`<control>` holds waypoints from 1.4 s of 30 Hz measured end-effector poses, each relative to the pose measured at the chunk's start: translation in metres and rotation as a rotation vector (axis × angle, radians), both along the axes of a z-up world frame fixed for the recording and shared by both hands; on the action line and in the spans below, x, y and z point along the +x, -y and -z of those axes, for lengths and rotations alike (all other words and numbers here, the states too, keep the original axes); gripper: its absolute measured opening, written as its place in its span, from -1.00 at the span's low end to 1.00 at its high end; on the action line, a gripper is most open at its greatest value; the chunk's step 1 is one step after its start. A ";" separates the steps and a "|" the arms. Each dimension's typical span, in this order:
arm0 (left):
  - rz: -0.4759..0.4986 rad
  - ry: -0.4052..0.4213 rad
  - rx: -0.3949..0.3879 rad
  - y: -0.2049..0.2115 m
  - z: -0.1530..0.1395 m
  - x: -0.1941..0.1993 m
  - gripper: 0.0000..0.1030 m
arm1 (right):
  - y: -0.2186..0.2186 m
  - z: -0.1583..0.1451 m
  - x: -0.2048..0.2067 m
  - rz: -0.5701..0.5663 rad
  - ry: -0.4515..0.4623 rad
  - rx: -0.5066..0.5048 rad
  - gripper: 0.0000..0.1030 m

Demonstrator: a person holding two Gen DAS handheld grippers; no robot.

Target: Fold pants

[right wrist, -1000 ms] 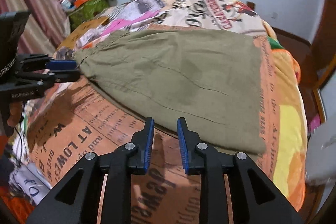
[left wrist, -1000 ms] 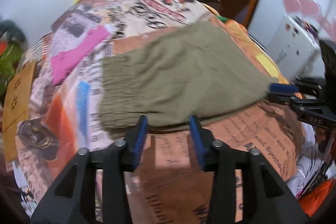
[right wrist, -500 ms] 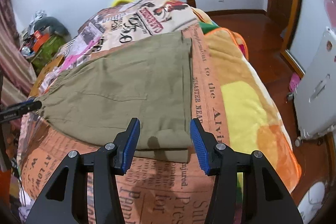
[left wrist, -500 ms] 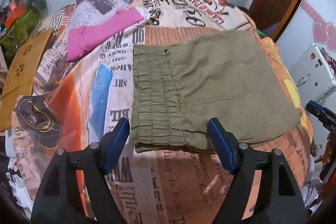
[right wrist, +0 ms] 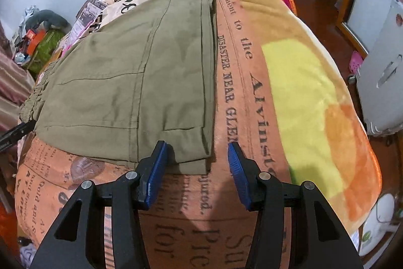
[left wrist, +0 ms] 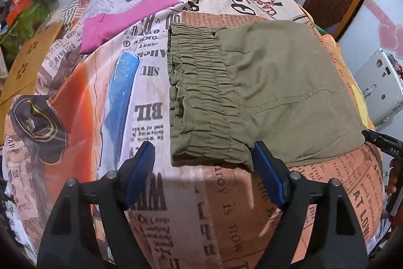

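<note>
Olive-green pants (left wrist: 264, 82) lie folded flat on a bed with a newspaper-print blanket (left wrist: 121, 97). The gathered elastic waistband (left wrist: 201, 102) is at their left end. My left gripper (left wrist: 204, 173) is open and empty, its jaws straddling the near waistband corner just short of the cloth. In the right wrist view the pants (right wrist: 131, 77) end in stacked leg hems (right wrist: 199, 143). My right gripper (right wrist: 197, 170) is open and empty at the near hem corner. Its tip (left wrist: 380, 143) shows in the left wrist view.
A pink garment (left wrist: 126, 19) lies on the bed beyond the waistband. A brown cardboard sheet (left wrist: 27, 59) is at the bed's left edge. A white appliance (right wrist: 382, 62) stands on the wooden floor to the right. Clutter (right wrist: 37, 37) sits at far left.
Both grippers have opened wide. The left has swung to the waistband end and the right to the hem end. The pants have not moved.
</note>
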State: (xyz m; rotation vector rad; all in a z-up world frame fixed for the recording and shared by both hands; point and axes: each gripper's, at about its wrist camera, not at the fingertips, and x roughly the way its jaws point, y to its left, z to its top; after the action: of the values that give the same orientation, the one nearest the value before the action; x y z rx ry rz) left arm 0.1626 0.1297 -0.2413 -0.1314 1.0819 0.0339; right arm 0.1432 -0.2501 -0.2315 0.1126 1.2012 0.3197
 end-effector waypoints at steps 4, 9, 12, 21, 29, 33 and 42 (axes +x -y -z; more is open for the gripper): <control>0.020 0.002 0.043 0.004 -0.014 0.003 0.57 | -0.005 -0.008 0.003 -0.033 0.007 -0.032 -0.11; 0.017 0.071 0.116 0.004 -0.044 0.014 0.57 | -0.004 -0.027 0.020 -0.038 0.058 -0.016 -0.11; -0.005 0.093 0.112 -0.004 -0.055 0.031 0.57 | -0.003 -0.046 0.035 -0.038 0.116 0.000 -0.10; -0.054 0.087 0.099 -0.026 -0.057 0.095 0.57 | -0.011 -0.075 0.096 -0.020 0.255 -0.006 0.07; -0.051 0.036 0.108 -0.038 -0.036 0.140 0.57 | -0.024 -0.060 0.156 -0.046 0.260 -0.024 0.08; -0.048 0.011 0.089 -0.042 -0.023 0.152 0.57 | -0.039 -0.043 0.193 -0.077 0.241 -0.025 0.07; -0.021 -0.031 0.098 -0.040 0.000 0.162 0.57 | -0.068 0.006 0.256 -0.133 0.144 -0.057 0.07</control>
State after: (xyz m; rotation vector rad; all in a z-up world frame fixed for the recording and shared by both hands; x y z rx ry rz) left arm 0.3245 0.1696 -0.2415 -0.0539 1.1076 0.1077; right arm 0.3996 -0.1820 -0.2377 -0.0397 1.0764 0.4027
